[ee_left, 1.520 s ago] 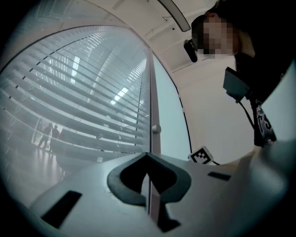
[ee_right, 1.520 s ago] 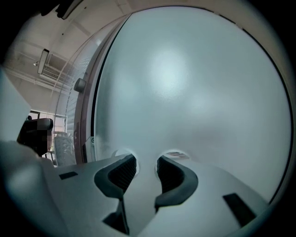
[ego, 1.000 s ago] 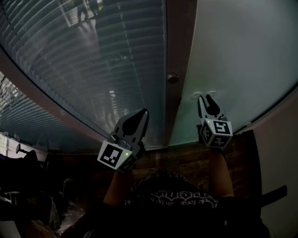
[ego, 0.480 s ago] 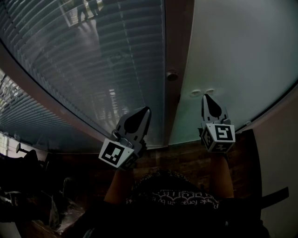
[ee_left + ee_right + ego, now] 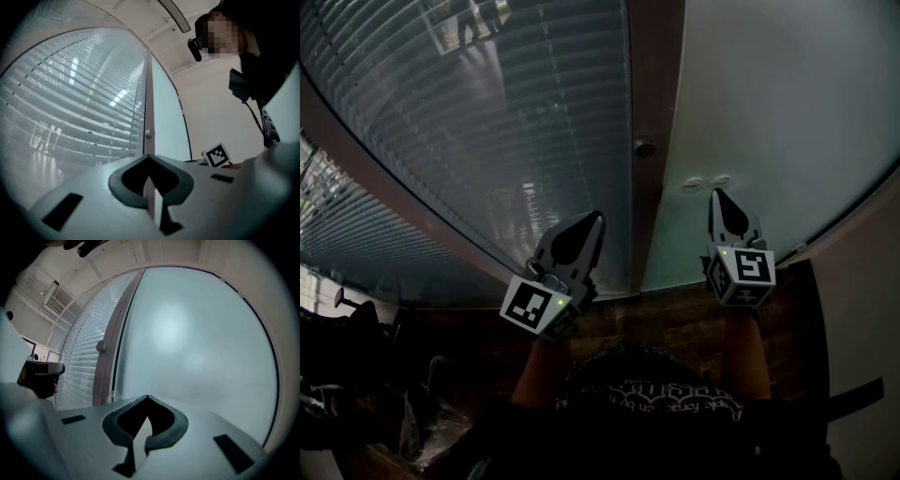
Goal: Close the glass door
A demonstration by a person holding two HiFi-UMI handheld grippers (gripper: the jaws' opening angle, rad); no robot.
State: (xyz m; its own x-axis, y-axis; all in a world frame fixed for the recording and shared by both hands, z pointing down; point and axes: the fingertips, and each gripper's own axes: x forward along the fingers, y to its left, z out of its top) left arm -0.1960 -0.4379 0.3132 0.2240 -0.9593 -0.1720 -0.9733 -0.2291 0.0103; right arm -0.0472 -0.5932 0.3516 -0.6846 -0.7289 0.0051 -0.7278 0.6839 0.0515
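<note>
Where the blinds (image 5: 487, 122) end, a brown frame (image 5: 653, 94) — knobbed — meets frosted glass (image 5: 778, 112).

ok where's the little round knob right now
In the head view the knob sits on the brown frame, centre, between the blinds at left and the frosted glass at right.

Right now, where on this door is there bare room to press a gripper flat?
The frosted panel is bare right of the frame, above the right gripper. The slatted pane left of the frame is bare too, above the left gripper. Tightest: along the frame, by the knob and two small fittings.
</note>
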